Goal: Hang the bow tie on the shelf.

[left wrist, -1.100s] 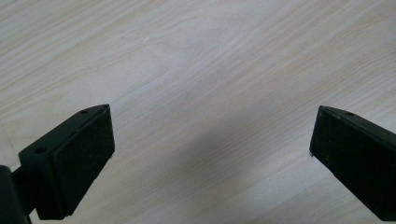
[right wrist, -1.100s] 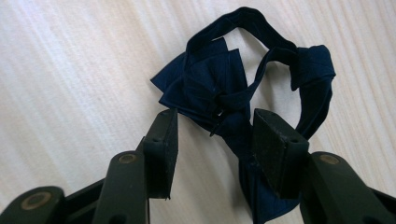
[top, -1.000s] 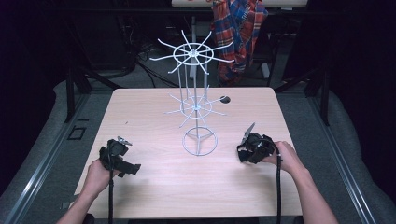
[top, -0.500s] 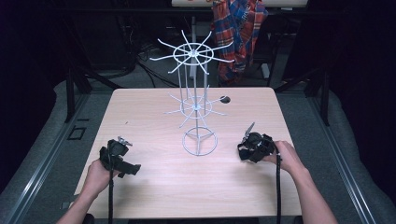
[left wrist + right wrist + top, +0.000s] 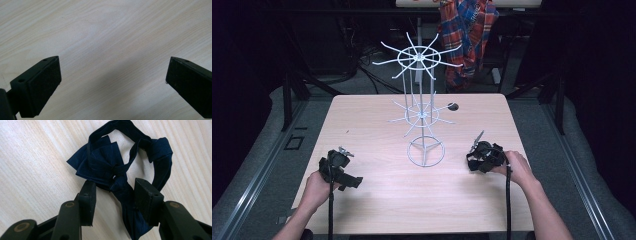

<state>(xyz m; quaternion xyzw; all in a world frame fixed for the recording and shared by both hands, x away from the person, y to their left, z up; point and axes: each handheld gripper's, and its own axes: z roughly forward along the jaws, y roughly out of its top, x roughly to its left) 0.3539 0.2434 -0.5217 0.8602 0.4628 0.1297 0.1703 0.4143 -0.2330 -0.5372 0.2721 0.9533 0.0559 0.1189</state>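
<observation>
A dark navy bow tie (image 5: 100,163) with a knotted neck band (image 5: 160,152) lies flat on the light wooden table (image 5: 377,125). My right gripper (image 5: 115,185) is low over it, jaws apart on either side of the cloth just below the bow's knot, not pinching it. In the high view the right gripper (image 5: 479,159) sits at the table's right, held by a hand, and covers the tie. At the front left, my left gripper (image 5: 344,172) points down at bare wood; in its own view the left gripper (image 5: 113,61) stands wide open with nothing between the pads.
A white wire display rack (image 5: 424,115) with two tiers of spoke-like hooks stands on a ring base at the table's centre. A small dark round spot (image 5: 453,106) lies beyond it. A plaid shirt (image 5: 469,35) hangs behind the table.
</observation>
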